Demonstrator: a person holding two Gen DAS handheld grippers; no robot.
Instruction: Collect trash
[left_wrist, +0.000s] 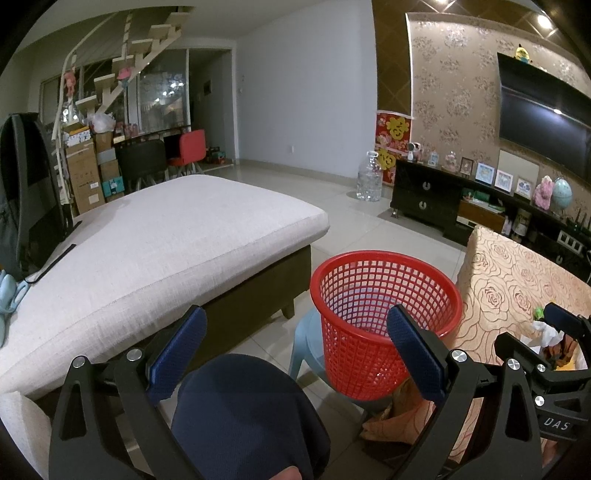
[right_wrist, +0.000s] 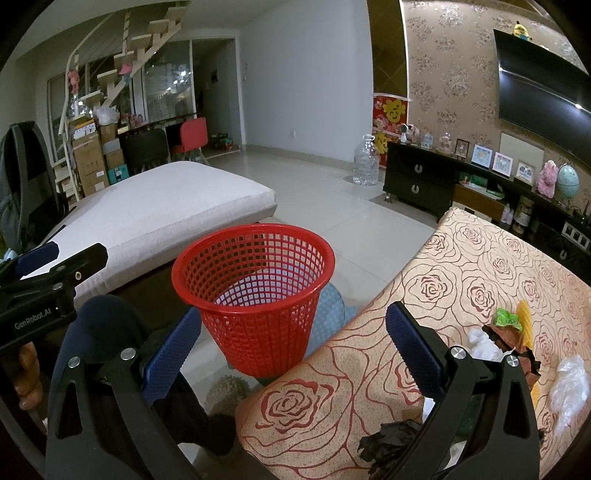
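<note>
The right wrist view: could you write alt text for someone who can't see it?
An open two-finger gripper points at an empty red mesh basket standing beside a table with a rose-patterned cloth. Crumpled wrappers lie on the table at right; a pale sofa cushion sits behind.

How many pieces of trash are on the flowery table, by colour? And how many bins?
As far as the right wrist view shows:
White trash: 2
Green trash: 1
Brown trash: 1
Black trash: 1
Red bins: 1
Total: 6

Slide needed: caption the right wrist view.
Open right gripper above rose-patterned table, empty red basket ahead, trash alongside.
</note>
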